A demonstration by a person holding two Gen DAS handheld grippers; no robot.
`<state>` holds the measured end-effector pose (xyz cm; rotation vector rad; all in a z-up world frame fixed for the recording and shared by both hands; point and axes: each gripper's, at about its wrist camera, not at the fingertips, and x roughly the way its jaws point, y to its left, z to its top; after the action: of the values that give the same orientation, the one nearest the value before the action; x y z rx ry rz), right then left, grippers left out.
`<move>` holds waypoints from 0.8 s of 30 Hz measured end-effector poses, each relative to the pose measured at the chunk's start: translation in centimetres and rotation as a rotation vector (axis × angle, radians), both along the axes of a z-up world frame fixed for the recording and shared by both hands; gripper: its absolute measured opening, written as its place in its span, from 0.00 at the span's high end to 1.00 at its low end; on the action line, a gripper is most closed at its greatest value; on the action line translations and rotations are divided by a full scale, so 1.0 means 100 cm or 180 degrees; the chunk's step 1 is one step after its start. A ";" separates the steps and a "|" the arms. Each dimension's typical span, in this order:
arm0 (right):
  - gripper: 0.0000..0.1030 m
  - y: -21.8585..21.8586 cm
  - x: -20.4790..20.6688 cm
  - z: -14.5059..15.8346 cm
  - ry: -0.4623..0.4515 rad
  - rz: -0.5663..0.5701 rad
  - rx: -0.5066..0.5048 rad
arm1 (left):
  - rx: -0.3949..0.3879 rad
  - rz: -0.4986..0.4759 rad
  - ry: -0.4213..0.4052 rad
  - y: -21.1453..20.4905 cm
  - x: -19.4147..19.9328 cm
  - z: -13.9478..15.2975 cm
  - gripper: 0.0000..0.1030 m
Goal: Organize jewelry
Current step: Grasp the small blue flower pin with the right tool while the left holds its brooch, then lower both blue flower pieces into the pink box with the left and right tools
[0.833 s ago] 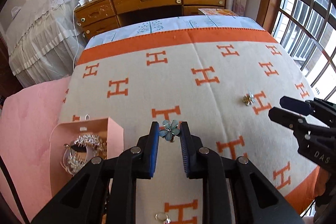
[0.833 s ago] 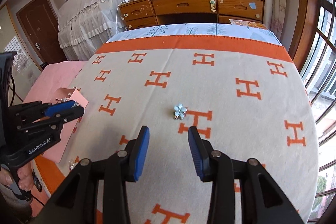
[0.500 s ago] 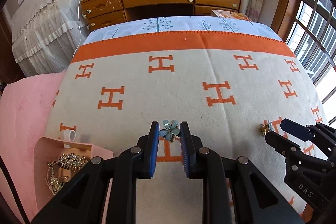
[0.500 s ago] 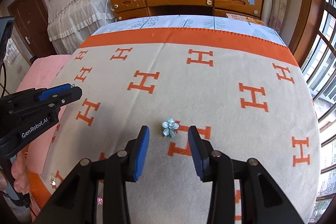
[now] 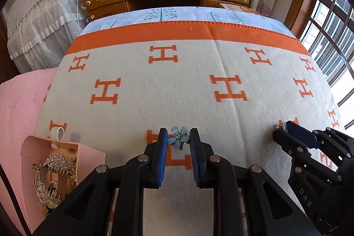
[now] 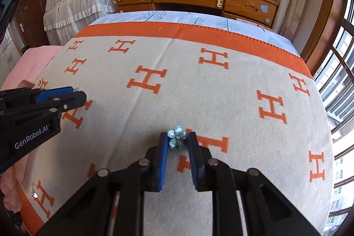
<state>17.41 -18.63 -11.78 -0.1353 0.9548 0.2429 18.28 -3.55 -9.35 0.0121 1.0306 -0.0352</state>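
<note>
Slip risk: right gripper (image 6: pixel 178 142) jaws closing on second blue flower (image 6: pixel 177 138) by petal edges; left gripper (image 5: pixel 178 141) clenched on first blue flower (image 5: pixel 178 138), equally shallow

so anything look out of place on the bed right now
One small silvery piece lies alone near the front edge of the blanket, outside the pink box holding the gold combs. Nothing else looks spilled or damaged.
</note>
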 end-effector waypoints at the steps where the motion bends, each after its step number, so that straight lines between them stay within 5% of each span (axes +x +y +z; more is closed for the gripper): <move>1: 0.82 0.001 0.000 0.000 -0.0010 -0.0007 -0.0007 | -0.0011 -0.0010 0.0008 0.000 -0.002 0.000 0.83; 12: 0.83 0.020 -0.048 0.036 -0.0234 0.0025 0.0158 | -0.0132 -0.0099 -0.0027 0.014 -0.054 0.018 0.83; 24: 0.83 0.079 -0.118 0.073 -0.0416 0.0401 0.0374 | -0.0107 0.0137 -0.0233 0.095 -0.126 0.046 0.82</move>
<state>5.61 -10.73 -4.46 -0.1021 0.8009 0.4008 5.66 5.90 -4.74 -0.0391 0.9565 -0.0129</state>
